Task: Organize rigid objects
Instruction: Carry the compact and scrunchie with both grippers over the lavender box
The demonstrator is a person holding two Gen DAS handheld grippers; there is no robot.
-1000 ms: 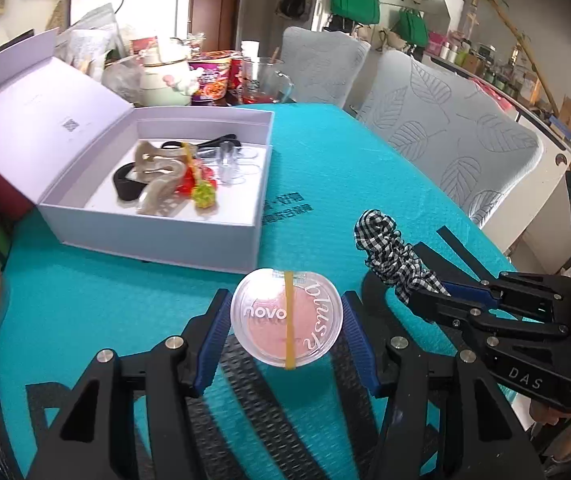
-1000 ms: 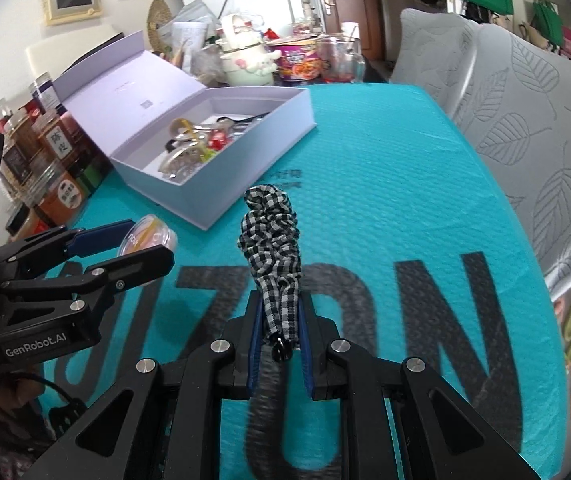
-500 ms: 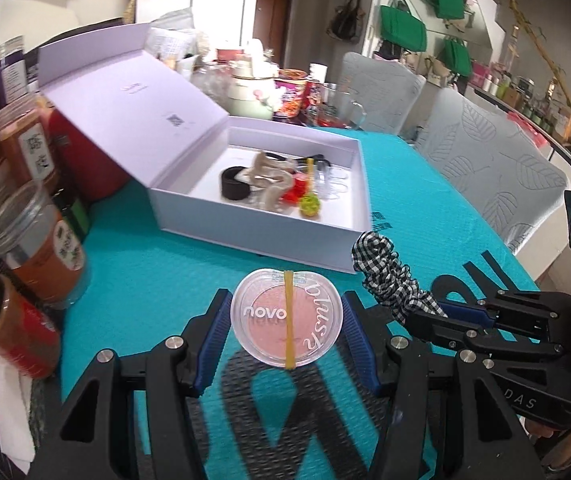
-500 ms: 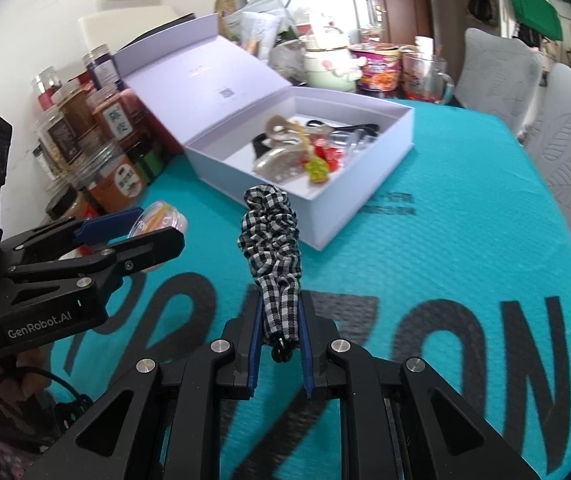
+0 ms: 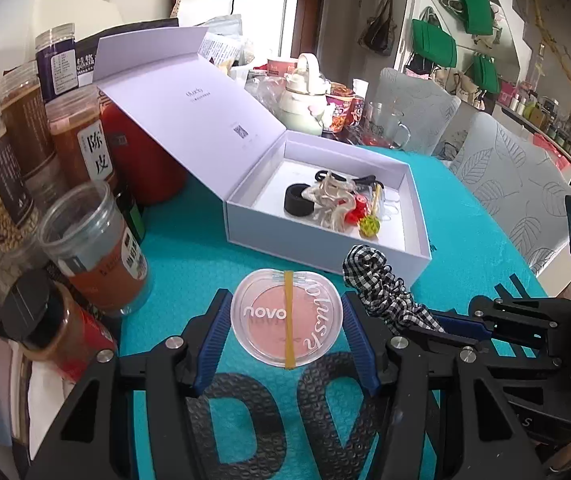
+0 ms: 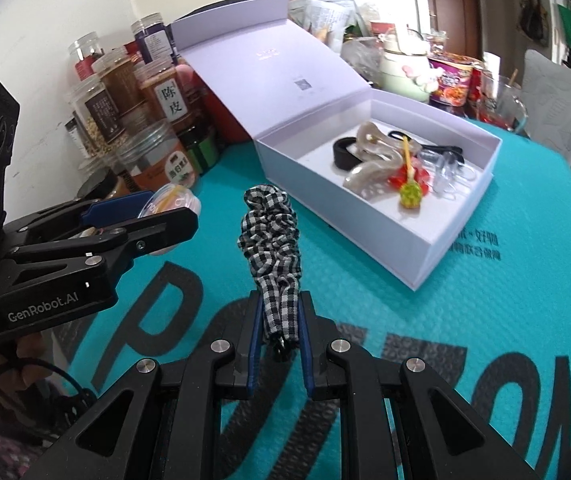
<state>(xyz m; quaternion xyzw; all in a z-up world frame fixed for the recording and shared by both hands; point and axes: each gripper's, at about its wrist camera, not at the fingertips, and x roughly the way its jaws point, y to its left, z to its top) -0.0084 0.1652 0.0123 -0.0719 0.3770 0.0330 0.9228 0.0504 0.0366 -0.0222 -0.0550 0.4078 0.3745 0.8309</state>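
So the left gripper (image 5: 286, 320) has its blue pads clamped on either side of a round clear blush compact (image 5: 286, 317), pink powder inside, "novo" printed on the lid and a yellow rubber band (image 5: 288, 320) running across it. It's held above the teal table cover (image 6: 485, 320), just short of the near wall of the box. The right gripper (image 6: 279, 320) is pinched tight on the lower end of a black-and-white checked scrunchie (image 6: 271, 236), which sticks up and forward out of the jaws, also close to the box's near corner.

The main container is a pale lilac gift box (image 5: 417, 256) with its hinged lid (image 5: 189, 120) flipped open and leaning back toward the jars. Inside it's a little pile: a black band (image 5: 296, 200), a translucent beige claw clip (image 5: 331, 204), some red bits (image 5: 359, 206), a yellow-green ball on a stick (image 5: 369, 224), clear clips (image 6: 449, 172) and a thin black hair tie (image 6: 441, 148) near the far wall. Most of the box floor on the near side is bare white.

Left of the box there's a crowd of plastic jars (image 5: 17, 120) with brownish stuff and beans, one labelled in Chinese, and a clear cup (image 5: 93, 248) with reddish-brown contents right by the left gripper. Behind the box: a pale green kettle (image 5: 303, 108), an instant noodle cup (image 5: 341, 108) and a glass mug (image 5: 389, 130); can't tell what's in those.
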